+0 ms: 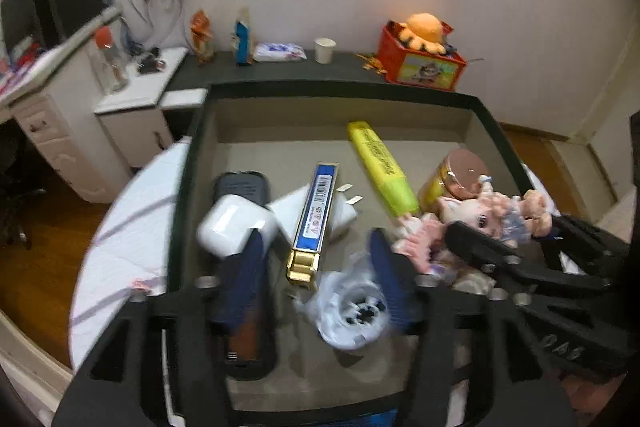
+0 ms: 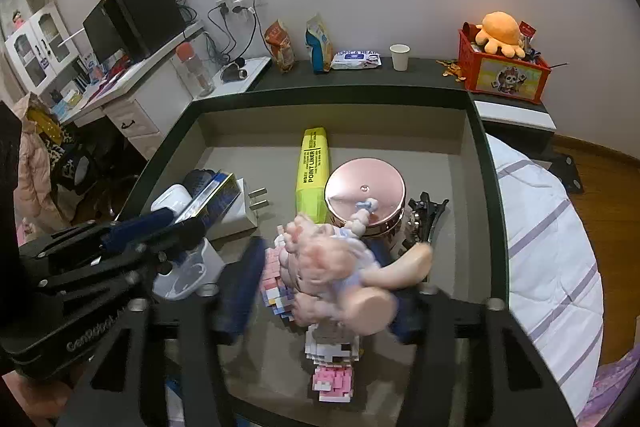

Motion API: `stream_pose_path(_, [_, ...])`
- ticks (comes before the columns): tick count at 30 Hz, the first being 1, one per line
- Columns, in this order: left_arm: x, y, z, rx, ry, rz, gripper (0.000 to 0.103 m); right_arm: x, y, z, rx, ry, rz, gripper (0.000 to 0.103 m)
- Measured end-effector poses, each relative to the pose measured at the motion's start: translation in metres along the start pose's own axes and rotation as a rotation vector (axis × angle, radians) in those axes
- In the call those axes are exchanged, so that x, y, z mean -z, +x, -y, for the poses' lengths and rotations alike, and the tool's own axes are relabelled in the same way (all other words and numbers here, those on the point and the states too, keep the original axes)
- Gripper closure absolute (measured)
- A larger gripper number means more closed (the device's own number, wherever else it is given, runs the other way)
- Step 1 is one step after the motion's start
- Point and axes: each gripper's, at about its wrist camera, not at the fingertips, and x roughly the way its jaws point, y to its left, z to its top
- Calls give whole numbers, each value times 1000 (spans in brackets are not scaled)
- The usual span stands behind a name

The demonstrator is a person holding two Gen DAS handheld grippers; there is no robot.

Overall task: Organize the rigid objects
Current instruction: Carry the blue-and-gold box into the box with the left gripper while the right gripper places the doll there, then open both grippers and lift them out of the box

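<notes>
A dark-rimmed tray (image 1: pixel 340 89) holds a yellow highlighter (image 1: pixel 380 167), a blue and gold box (image 1: pixel 314 219), a white earbud case (image 1: pixel 236 227) and a pink-lidded jar (image 1: pixel 460 179). My left gripper (image 1: pixel 315 237) is open over the tray, with a blurred white thing in a clear bag (image 1: pixel 352 311) low between its fingers. My right gripper (image 2: pixel 316 251) is open around a blurred pink-haired doll (image 2: pixel 332 267), its left pad apart from the doll and its right pad partly hidden. The doll lies on a pink and white block figure (image 2: pixel 328 367). The left gripper (image 2: pixel 168 227) shows at the left of the right wrist view.
A white plug charger (image 2: pixel 240 207) and a black hair clip (image 2: pixel 424 219) also lie in the tray (image 2: pixel 332 95). Behind it a dark shelf carries snack bags, wipes, a paper cup (image 2: pixel 400 57) and a red toy box (image 2: pixel 504 75). A white desk stands left; striped bedding surrounds the tray.
</notes>
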Motion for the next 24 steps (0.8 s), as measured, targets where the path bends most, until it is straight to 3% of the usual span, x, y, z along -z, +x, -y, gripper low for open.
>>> stream_pose_path(3, [2, -11, -8, 10, -24, 20, 19, 1, -13, 3, 8, 14, 24, 25])
stream_pose_path(6, [9, -30, -10, -1, -32, 63, 5, 3, -29, 2, 22, 10, 53, 24])
stream_pose_path(12, [29, -71, -12, -93, -47, 125, 0, 18, -61, 0, 29, 28, 95, 20])
stream_pose_path(24, [96, -126, -7, -149, -77, 145, 0, 99, -128, -5, 25, 87, 170, 19])
